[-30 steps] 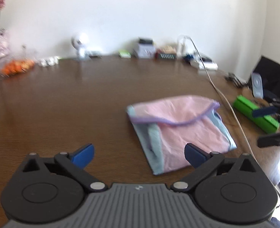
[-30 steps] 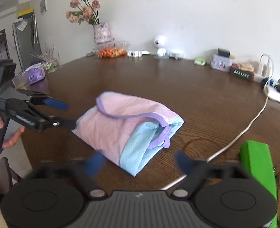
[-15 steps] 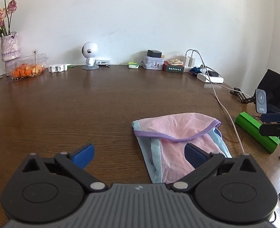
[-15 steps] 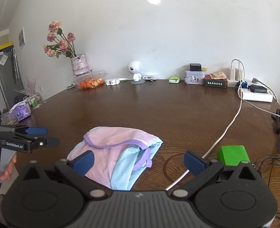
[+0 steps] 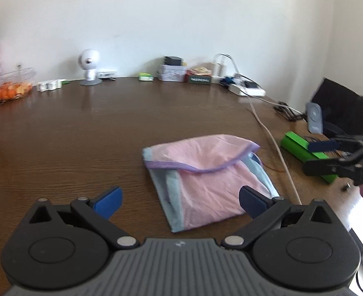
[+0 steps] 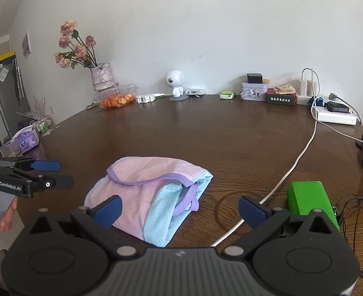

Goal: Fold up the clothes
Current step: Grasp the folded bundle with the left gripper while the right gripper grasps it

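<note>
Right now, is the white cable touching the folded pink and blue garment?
Apart. The right wrist view shows bare brown table between the white cable and the folded pink and blue garment.

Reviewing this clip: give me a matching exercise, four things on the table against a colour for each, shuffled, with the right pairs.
Things:
1. garment
2. box
3. cable
4. fruit

Colours:
A. orange
B. green
C. pink and light blue with purple trim
D. white

Pairs: 1-C, 2-B, 3-D, 4-A

All four rest on the table. Both the left gripper and the right gripper are open and hold nothing.
</note>
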A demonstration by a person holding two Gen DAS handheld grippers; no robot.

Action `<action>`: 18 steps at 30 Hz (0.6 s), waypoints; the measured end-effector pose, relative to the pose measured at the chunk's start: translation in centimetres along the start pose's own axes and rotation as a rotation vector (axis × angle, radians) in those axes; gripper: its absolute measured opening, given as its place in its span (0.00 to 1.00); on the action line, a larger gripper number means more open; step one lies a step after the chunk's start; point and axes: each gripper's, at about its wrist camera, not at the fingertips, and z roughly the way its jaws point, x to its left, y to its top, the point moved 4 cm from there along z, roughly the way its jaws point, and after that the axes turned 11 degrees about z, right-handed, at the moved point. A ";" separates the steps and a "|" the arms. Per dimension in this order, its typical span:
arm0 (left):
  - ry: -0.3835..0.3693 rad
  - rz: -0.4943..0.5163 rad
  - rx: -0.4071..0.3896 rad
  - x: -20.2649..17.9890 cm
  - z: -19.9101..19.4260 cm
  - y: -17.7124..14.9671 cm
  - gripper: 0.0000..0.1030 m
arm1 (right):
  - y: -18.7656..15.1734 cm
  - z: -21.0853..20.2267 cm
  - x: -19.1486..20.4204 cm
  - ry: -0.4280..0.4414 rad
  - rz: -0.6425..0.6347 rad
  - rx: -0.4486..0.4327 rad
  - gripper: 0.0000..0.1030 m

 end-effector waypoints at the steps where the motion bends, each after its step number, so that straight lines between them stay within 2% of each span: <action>1: -0.012 0.032 0.002 -0.7 0.2 -0.3 1.00 | -0.5 0.4 0.4 0.018 -0.021 0.020 0.98; 3: -0.024 0.055 0.016 -1.3 0.9 -0.8 1.00 | -1.6 1.1 1.2 0.044 -0.070 0.052 0.97; 9: -0.025 -0.003 0.067 -0.3 2.9 -1.7 0.97 | -2.9 4.1 2.0 0.000 -0.151 0.109 0.93; 10: -0.033 -0.006 0.078 -0.1 3.2 -1.8 0.87 | -2.9 4.5 1.8 -0.002 -0.150 0.118 0.92; 11: -0.040 -0.009 0.089 0.0 3.5 -2.0 0.72 | -2.9 4.8 1.7 -0.001 -0.149 0.125 0.92; 12: -0.049 -0.008 0.095 0.1 3.8 -2.1 0.64 | -2.9 5.1 1.6 0.003 -0.149 0.133 0.91; 14: -0.063 0.012 0.082 0.1 3.9 -2.2 0.51 | -2.9 5.6 1.6 0.012 -0.150 0.144 0.80; 15: -0.071 0.022 0.076 0.1 4.0 -2.1 0.43 | -2.9 5.8 1.7 0.015 -0.152 0.143 0.62; 16: -0.079 0.026 0.075 0.2 4.2 -2.0 0.21 | -2.9 6.0 1.8 0.018 -0.153 0.142 0.33; 17: -0.082 0.027 0.080 0.3 4.6 -1.7 0.10 | -2.7 6.2 1.9 0.022 -0.151 0.146 0.19; 18: -0.088 0.027 0.084 0.6 5.0 -1.5 0.10 | -2.5 6.4 2.0 0.026 -0.147 0.150 0.06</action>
